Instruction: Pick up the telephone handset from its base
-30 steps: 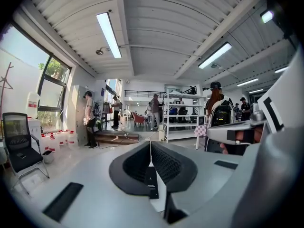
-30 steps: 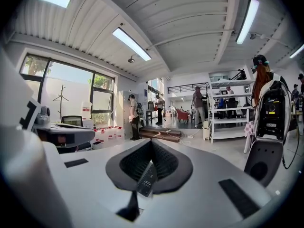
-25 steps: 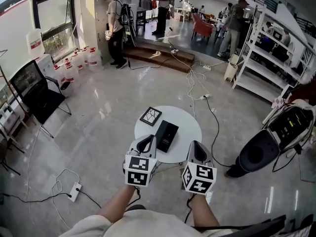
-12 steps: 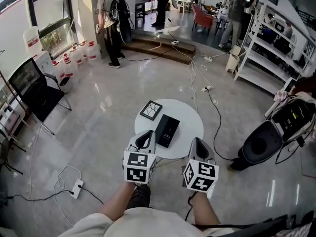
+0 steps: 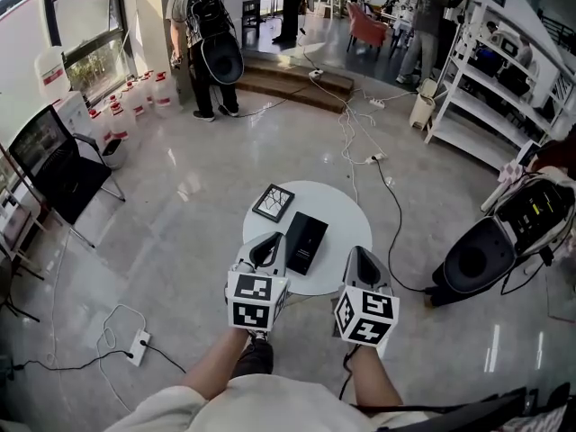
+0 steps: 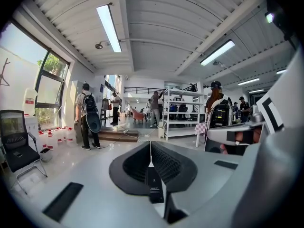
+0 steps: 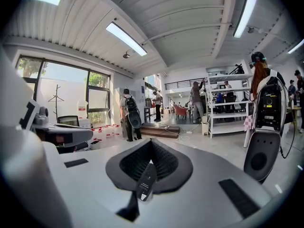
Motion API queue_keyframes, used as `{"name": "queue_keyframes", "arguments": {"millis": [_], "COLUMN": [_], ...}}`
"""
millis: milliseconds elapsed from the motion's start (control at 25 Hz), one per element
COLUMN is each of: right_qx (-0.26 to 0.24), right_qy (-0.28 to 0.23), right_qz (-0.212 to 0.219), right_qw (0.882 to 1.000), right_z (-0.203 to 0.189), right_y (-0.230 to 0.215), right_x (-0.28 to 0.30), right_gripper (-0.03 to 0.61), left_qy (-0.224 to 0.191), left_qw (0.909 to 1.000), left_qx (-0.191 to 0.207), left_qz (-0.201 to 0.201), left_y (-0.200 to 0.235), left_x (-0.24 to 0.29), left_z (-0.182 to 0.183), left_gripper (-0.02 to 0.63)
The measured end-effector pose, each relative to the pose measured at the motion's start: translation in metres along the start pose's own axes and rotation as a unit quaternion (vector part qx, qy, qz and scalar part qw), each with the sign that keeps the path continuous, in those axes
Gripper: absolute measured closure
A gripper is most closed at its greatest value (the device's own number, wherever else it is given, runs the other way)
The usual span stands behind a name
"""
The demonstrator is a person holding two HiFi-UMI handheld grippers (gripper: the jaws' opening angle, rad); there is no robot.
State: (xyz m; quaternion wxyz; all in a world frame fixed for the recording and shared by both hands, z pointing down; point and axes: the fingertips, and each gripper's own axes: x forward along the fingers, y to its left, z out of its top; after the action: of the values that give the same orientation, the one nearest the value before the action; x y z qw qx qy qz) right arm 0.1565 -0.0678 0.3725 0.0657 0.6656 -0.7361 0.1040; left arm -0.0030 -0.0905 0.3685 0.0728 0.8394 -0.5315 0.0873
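Note:
In the head view a black telephone (image 5: 305, 241) lies flat on a small round white table (image 5: 346, 219), its handset resting on the base. My left gripper (image 5: 265, 247) hovers at the table's near left edge, just left of the phone, and is shut with nothing in it. My right gripper (image 5: 358, 257) hangs at the near right edge, to the right of the phone, and is also shut and empty. In the left gripper view the gripper (image 6: 150, 152) shows its pads pressed together. The right gripper view shows the same of its gripper (image 7: 151, 152). Neither of those views shows the phone.
A square black-framed marker tile (image 5: 274, 202) lies on the table behind the phone. A black chair (image 5: 54, 165) stands at the left, a power strip (image 5: 137, 345) with cables lies on the floor, and a black-and-white machine (image 5: 499, 246) stands at the right. A person with a backpack (image 5: 205, 34) stands at the back.
Both grippers have eased a little toward the table and stayed shut. The person with the backpack at the back has turned away and stepped right.

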Motion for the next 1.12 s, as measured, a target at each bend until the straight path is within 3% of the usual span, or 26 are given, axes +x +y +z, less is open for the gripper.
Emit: {"name": "queue_keyframes", "arguments": {"millis": [600,920,1120], "right_qx": [-0.035,-0.035,-0.022], "right_qy": [-0.014,-0.022,-0.013], "right_qz": [-0.018,-0.020,-0.028], "right_qw": [0.999,0.999,0.999], "right_z": [0.033,0.061,0.058], "right_y": [-0.004,-0.006,-0.007], "right_x": [0.073,0.123,0.151], "right_gripper": [0.554,0.554,0.554], "left_qy": [-0.021,-0.030,-0.016], "left_qw": [0.9995,0.9992,0.9994], "left_qx": [-0.017,-0.004,-0.001], "left_qz": [-0.016,-0.026,-0.030], "left_y": [0.039,0.057,0.073], "left_x": [0.072,0.118,0.140], "left_z": [0.020,0.048,0.047], "left_gripper": [0.592,0.594,0.594]}}
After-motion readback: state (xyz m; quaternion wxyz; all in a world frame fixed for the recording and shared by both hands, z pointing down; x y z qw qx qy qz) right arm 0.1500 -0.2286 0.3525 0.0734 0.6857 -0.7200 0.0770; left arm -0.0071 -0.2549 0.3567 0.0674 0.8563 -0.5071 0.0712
